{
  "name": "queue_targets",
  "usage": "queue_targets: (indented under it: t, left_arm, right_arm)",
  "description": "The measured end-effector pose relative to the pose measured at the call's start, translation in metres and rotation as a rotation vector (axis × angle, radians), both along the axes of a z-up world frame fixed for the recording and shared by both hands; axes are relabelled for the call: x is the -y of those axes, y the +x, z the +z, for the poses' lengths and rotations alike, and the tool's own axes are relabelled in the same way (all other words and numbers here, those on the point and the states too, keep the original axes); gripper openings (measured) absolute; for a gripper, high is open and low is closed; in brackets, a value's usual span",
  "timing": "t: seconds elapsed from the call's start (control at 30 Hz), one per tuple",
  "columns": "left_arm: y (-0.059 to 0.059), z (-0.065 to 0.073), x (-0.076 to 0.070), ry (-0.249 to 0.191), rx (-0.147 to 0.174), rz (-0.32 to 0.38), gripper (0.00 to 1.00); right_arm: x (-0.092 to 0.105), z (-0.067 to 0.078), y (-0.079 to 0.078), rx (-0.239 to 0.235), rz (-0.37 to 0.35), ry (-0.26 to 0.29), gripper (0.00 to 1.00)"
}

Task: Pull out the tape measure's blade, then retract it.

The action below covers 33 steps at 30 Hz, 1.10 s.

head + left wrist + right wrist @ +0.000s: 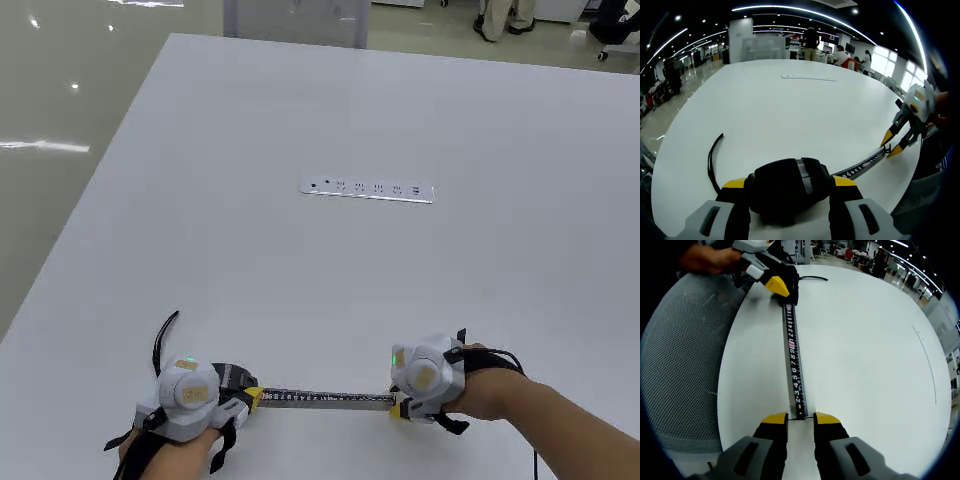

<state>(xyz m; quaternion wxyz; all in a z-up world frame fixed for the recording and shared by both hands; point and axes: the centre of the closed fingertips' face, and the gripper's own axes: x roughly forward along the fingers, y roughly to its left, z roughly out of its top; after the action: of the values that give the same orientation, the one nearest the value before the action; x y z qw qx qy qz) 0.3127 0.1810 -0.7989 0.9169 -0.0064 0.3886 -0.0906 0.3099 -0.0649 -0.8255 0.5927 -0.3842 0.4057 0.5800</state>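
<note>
Black tape measure case (785, 195); dark blade (794, 365), white numerals; yellow-tipped left claw (790, 182) and right claw (800, 418); white table (300, 120).

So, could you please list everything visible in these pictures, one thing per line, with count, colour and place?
table: one, white, under everything
power strip: one, white, flat at the table's middle
case: one, black, in the left tongs
blade: one, black with white numbers, pulled out along the table from case to right tongs
strap: one, black, on the table beside the case
people: several, mostly dark, far behind the table
left tongs: one, yellow tips, shut on the case
right tongs: one, yellow tips, shut on the blade's end
hands: two, behind the tongs
</note>
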Motion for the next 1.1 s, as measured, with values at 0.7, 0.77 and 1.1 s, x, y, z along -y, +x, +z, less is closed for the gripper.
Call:
queue_targets:
  t: [0.7,0.77,1.1]
  left_arm:
    - [0.0,0.0,0.0,-0.015,-0.01,0.007,0.6]
    - [0.0,0.0,0.0,-0.016,-0.011,0.006,0.6]
    - [0.001,0.001,-0.001,-0.019,-0.012,0.01,0.6]
  right_arm:
    - [-0.02,-0.001,0.0,0.053,0.025,0.024,0.19]
    - [-0.022,0.0,0.001,0.055,0.029,0.025,0.18]
    - [-0.028,0.0,0.002,0.092,0.056,0.033,0.19]
